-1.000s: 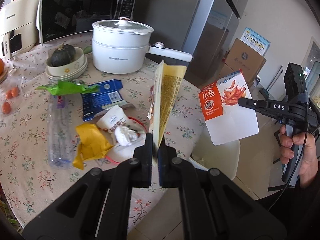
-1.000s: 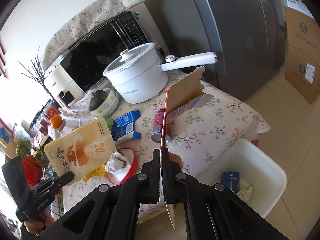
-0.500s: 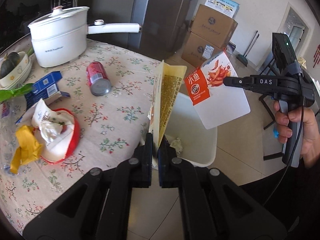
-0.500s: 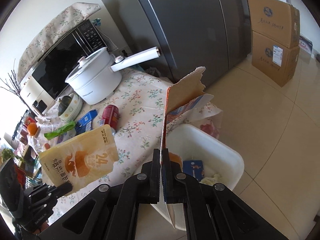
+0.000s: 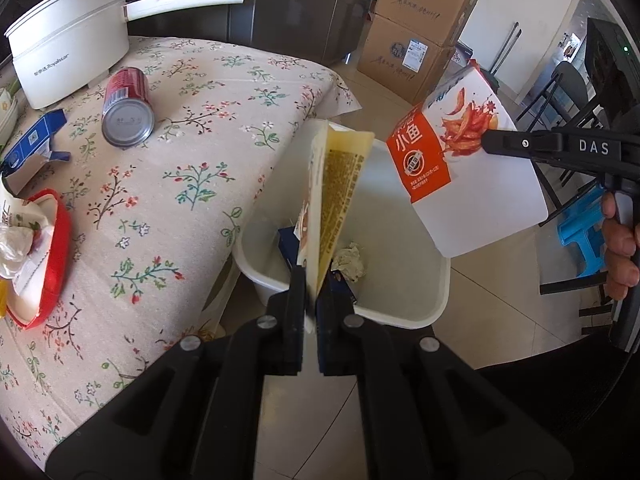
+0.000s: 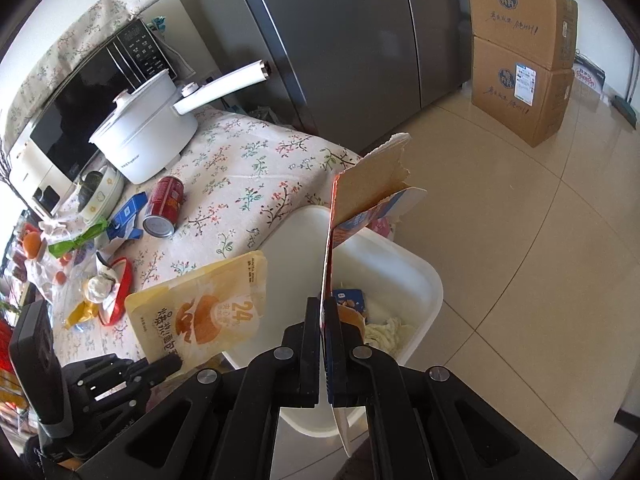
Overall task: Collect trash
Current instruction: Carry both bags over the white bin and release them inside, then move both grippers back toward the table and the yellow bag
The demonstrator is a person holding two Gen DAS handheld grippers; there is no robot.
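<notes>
My left gripper (image 5: 311,286) is shut on a yellow snack pouch (image 5: 334,196), held edge-on above the white trash bin (image 5: 404,316). The pouch's face shows in the right wrist view (image 6: 204,312). My right gripper (image 6: 327,312) is shut on an orange-and-white snack box (image 5: 464,168), also over the bin (image 6: 430,276); its torn brown flap (image 6: 370,184) stands up. The bin holds a blue wrapper (image 6: 349,300) and crumpled tissue (image 5: 350,262). A red can (image 5: 127,108) lies on the table.
The floral-cloth table (image 5: 192,184) carries a white pot (image 5: 68,52), a blue carton (image 5: 36,140) and a red bowl with wrappers (image 5: 44,256). Cardboard boxes (image 6: 520,52) stand by the fridge (image 6: 352,40). A microwave (image 6: 92,92) sits behind the pot. Tile floor lies to the right.
Both grippers have swung from over the table toward the bin, carrying the pouch and the box. The bin is now directly beneath both items.
</notes>
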